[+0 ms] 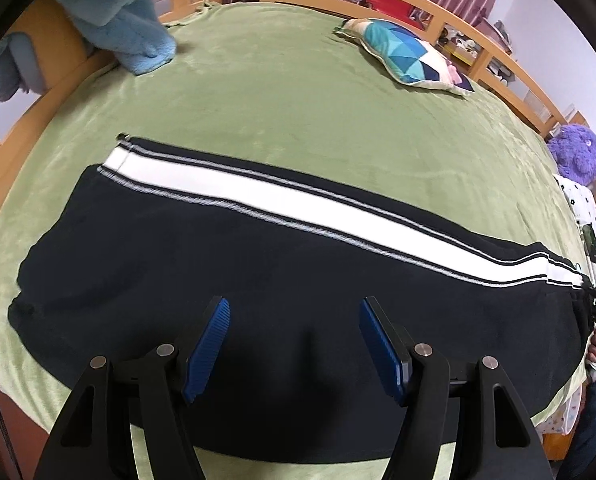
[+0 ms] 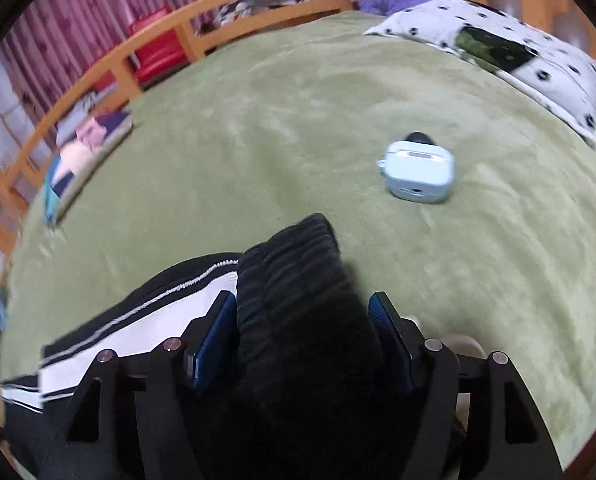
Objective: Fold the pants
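Pants (image 1: 257,272), black with a white side stripe, lay stretched lengthwise across the green blanket (image 1: 298,100) on the bed. Above them the left gripper (image 1: 293,312) hovered with its blue fingers (image 1: 207,344) spread apart, holding nothing. At the waistband end, the right gripper (image 2: 302,312) had its fingers (image 2: 213,340) clamped on the ribbed waistband (image 2: 298,280), which bunched up between them. A pale blue case (image 2: 418,176) sat on the blanket beyond, near a spotted pillow (image 2: 518,56)

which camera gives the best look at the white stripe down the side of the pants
Left wrist view: the white stripe runs nearly its whole length across the pants. The right wrist view shows only a short blurred stretch of it beside the left finger.
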Action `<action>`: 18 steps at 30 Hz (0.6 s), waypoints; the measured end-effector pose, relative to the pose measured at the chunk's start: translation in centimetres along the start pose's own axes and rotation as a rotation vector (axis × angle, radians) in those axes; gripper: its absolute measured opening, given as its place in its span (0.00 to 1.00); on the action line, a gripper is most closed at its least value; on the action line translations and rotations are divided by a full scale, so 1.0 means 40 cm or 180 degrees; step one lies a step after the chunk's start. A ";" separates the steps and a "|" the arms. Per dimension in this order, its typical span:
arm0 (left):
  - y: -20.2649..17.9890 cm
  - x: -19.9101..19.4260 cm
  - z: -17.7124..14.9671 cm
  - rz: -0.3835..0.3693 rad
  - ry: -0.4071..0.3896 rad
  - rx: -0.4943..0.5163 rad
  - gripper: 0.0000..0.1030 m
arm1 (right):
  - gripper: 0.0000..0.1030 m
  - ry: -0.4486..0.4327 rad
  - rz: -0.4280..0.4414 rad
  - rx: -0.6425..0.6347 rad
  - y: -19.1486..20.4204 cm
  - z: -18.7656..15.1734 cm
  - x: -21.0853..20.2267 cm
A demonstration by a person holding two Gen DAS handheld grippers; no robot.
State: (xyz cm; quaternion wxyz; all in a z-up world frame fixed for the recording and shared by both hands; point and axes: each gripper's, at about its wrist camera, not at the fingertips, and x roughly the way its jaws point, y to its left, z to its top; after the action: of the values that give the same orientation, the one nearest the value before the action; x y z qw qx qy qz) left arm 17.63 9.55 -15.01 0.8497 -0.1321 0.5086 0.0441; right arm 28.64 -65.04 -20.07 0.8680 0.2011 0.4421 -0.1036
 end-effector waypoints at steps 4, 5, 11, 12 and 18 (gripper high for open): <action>0.044 0.001 -0.013 -0.0016 0.0016 -0.0087 0.63 | 0.66 -0.0222 0.0000 0.0041 0.024 -0.040 -0.137; 0.052 0.004 -0.014 -0.0018 0.0024 -0.0114 0.63 | 0.66 -0.0264 0.0069 0.0003 0.040 -0.047 -0.158; 0.137 0.001 -0.011 0.0069 -0.0072 -0.0270 0.63 | 0.68 -0.0274 0.0345 -0.0439 0.224 -0.143 -0.238; 0.148 0.000 -0.006 0.0073 -0.0098 -0.0276 0.63 | 0.68 -0.0248 0.0364 -0.0480 0.253 -0.169 -0.239; 0.236 0.020 0.098 0.0158 -0.0320 -0.0198 0.62 | 0.68 -0.0052 0.0418 -0.0308 0.304 -0.283 -0.222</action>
State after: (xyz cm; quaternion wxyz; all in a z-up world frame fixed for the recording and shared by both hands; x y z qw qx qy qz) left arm 19.39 19.64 -15.64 0.8683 -0.1434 0.4667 0.0875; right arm 19.56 -49.11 -15.74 0.8851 0.1866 0.4254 -0.0266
